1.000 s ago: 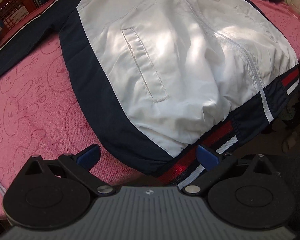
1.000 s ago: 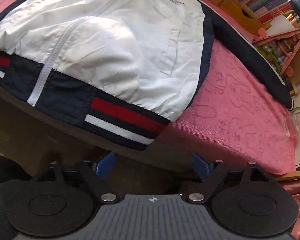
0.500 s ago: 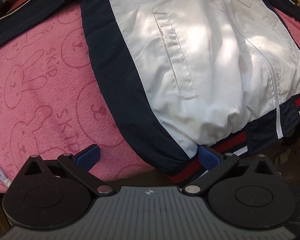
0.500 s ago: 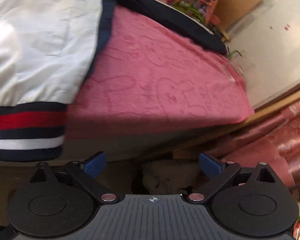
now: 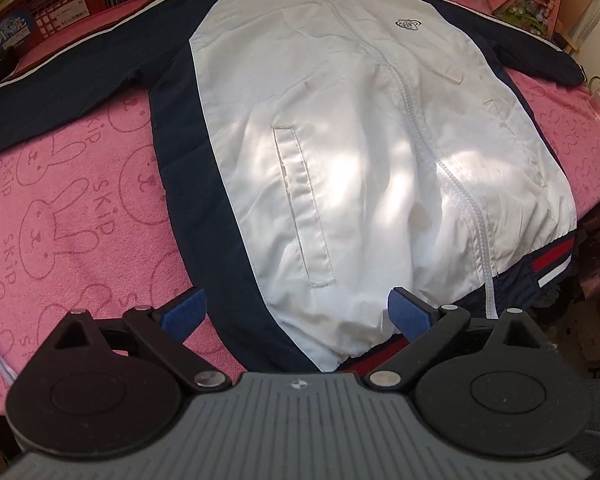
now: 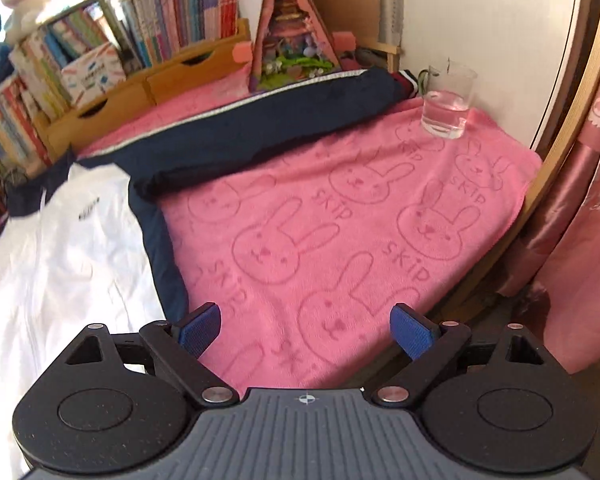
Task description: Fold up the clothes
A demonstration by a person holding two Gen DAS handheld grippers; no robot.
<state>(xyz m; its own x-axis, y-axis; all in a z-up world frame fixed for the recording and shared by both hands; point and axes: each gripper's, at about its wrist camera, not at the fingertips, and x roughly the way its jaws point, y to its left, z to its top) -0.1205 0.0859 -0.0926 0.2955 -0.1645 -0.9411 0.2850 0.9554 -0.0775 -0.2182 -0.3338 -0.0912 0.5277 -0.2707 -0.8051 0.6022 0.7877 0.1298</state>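
Both hand-held grippers pulled back — left (image 5: pixel 296 310), right (image 6: pixel 306 330) gaping over jacket (image 5: pixel 380 160).

My left camera low over the jacket (image 5: pixel 340 152) hem facing its collar, my right camera angled rightward across the pink towel (image 6: pixel 360 240), both sharing the jacket's right sleeve (image 6: pixel 260 128)

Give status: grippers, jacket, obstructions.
Both hand-held grippers open: left, right. Jacket spread flat, unfolded. Glass of water by right sleeve cuff.
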